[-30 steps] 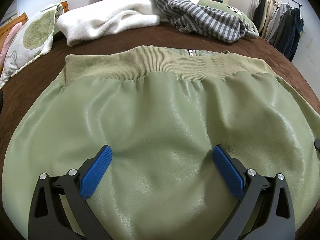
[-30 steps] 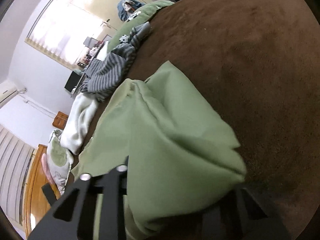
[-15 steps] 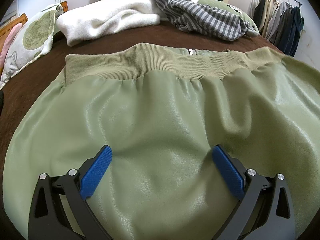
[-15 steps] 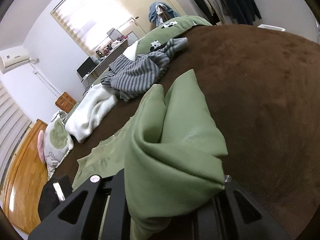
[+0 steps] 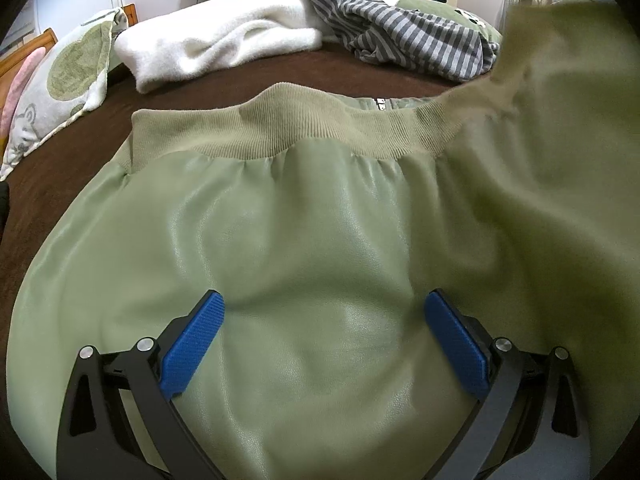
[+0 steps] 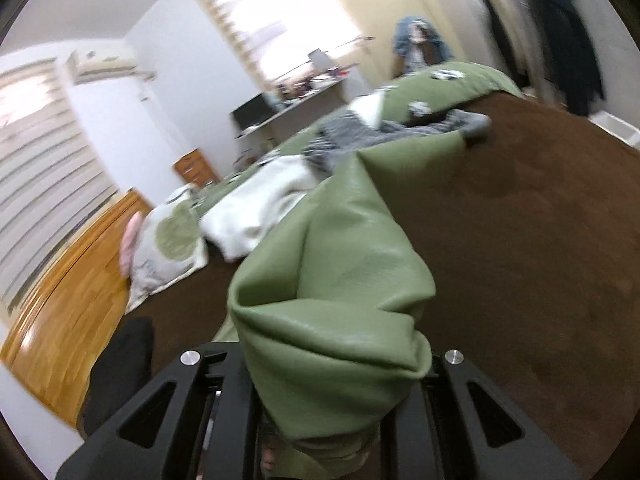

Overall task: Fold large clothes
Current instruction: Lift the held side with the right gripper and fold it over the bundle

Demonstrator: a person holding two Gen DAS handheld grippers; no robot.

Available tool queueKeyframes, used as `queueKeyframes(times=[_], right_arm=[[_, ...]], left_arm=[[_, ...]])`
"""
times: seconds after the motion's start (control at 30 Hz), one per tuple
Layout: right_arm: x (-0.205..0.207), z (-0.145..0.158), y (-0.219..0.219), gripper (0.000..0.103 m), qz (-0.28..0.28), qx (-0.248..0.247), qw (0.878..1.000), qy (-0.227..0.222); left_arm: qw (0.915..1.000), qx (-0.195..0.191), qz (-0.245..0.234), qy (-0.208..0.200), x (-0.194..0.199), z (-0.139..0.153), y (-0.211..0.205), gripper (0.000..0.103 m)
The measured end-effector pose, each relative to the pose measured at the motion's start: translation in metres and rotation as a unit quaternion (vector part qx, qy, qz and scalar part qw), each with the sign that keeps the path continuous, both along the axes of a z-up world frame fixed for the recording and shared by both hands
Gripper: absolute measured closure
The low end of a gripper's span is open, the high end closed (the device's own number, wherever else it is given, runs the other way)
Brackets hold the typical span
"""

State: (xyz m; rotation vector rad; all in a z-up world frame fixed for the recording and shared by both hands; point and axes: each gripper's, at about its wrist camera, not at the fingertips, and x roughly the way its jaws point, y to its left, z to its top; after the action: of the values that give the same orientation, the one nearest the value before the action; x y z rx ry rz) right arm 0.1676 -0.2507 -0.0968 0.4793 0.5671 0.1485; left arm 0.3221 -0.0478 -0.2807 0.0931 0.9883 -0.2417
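Note:
A large olive-green leather-look jacket point(image 5: 304, 216) lies spread on the brown bed cover, its ribbed hem point(image 5: 280, 132) at the far side. My left gripper point(image 5: 324, 320) is open, its blue pads pressing down on the jacket's middle. My right gripper point(image 6: 328, 412) is shut on a bunched part of the jacket point(image 6: 344, 288) and holds it lifted above the bed. That raised part shows blurred at the right of the left wrist view point(image 5: 560, 92). The right gripper's fingertips are hidden by the fabric.
A white blanket point(image 5: 224, 48) and a grey striped garment point(image 5: 404, 40) lie beyond the jacket. A patterned pillow point(image 5: 60, 88) is at the far left by the wooden headboard point(image 6: 68, 280). A rack of hanging clothes point(image 6: 540, 28) stands at the right. Brown bed cover point(image 6: 540, 240) stretches rightward.
My right gripper has lifted the gripped part of the jacket higher and swung it up over the jacket's right side. My left gripper has stayed in place, open on the jacket.

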Motion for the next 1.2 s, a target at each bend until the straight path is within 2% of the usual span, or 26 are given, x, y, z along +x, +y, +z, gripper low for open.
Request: queueKeyframes(times=[0.17, 0.33, 0.47, 0.67, 0.73, 0.83, 0.97, 1.1, 1.2], right_arm=[[0.016, 0.013, 0.053, 0.089, 0.055, -0.02, 0.998, -0.005], [0.025, 0.007, 0.084, 0.089, 0.073, -0.016, 0.997, -0.001], [0.026, 0.004, 0.084, 0.089, 0.069, -0.009, 0.998, 0.003], [0.031, 0.008, 0.089, 0.089, 0.068, -0.015, 0.997, 0.015], [0.033, 0.009, 0.095, 0.089, 0.07, -0.018, 0.997, 0.019], [0.038, 0.008, 0.113, 0.088, 0.086, -0.034, 0.995, 0.027], [0.044, 0.002, 0.155, 0.087, 0.114, -0.064, 0.991, 0.04], [0.048, -0.019, 0.208, 0.085, 0.139, -0.097, 0.984, 0.057], [0.055, -0.053, 0.252, 0.084, 0.156, -0.136, 0.974, 0.091]], left_arm=[[1.0, 0.003, 0.002, -0.001, 0.001, 0.001, 0.0, 0.005], [1.0, 0.006, 0.002, -0.004, 0.001, 0.002, -0.001, 0.005], [0.9999, 0.007, 0.002, -0.007, 0.001, 0.005, -0.001, 0.005], [0.9986, 0.041, -0.023, -0.025, -0.009, 0.02, 0.015, 0.006], [0.9981, 0.046, -0.022, -0.035, -0.017, 0.027, 0.035, 0.006], [0.9989, 0.032, -0.004, -0.035, -0.037, 0.038, 0.083, 0.006], [0.9986, 0.016, 0.036, -0.036, -0.069, 0.053, 0.15, 0.006], [0.9972, 0.016, 0.06, -0.041, -0.106, 0.063, 0.205, 0.006], [0.9961, 0.028, 0.072, -0.044, -0.127, 0.066, 0.228, 0.006]])
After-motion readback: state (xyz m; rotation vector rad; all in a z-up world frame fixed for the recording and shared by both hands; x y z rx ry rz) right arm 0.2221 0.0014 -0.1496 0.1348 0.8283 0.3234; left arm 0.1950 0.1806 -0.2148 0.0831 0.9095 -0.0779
